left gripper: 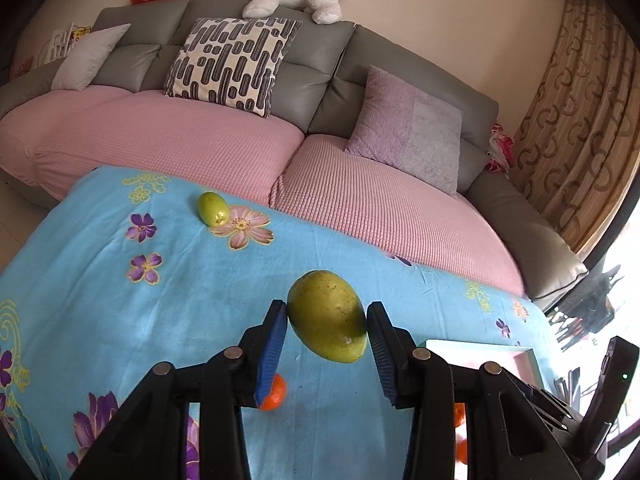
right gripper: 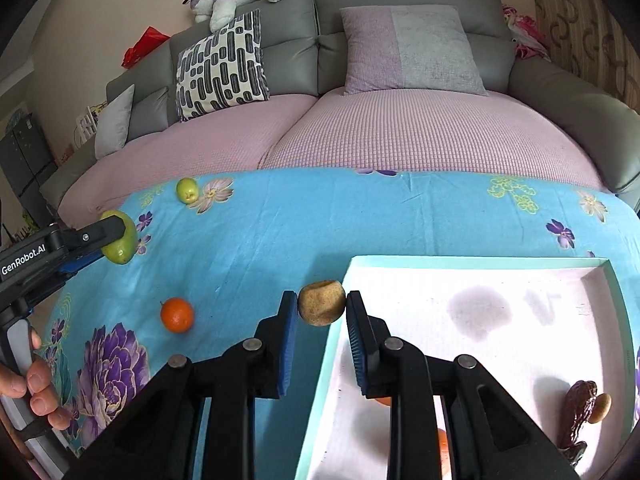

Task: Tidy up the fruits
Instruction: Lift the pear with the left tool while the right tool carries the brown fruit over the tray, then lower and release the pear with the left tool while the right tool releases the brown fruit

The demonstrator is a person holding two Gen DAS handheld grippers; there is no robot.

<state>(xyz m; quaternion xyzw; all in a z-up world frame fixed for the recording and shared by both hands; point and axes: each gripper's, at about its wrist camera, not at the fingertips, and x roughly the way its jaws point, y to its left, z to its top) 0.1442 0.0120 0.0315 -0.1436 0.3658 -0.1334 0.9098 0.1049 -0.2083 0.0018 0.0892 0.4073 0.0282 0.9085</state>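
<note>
Left tongs (left gripper: 327, 322): clamp green mango (left gripper: 327, 316), long axis tilted down-right.
Right tongs (right gripper: 322, 307): clamp tan fruit (right gripper: 321, 302).
Bench: blue floral cloth (right gripper: 280, 232).

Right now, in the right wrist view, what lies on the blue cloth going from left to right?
Green fruit held in the left tongs → orange → small green fruit → tan round fruit in the right tongs → white tray.

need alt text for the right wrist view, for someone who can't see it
The right gripper holds a small tan round fruit at the corner of a white tray. On the blue floral cloth lie an orange and a small green fruit; the left gripper holds a larger green fruit.
</note>
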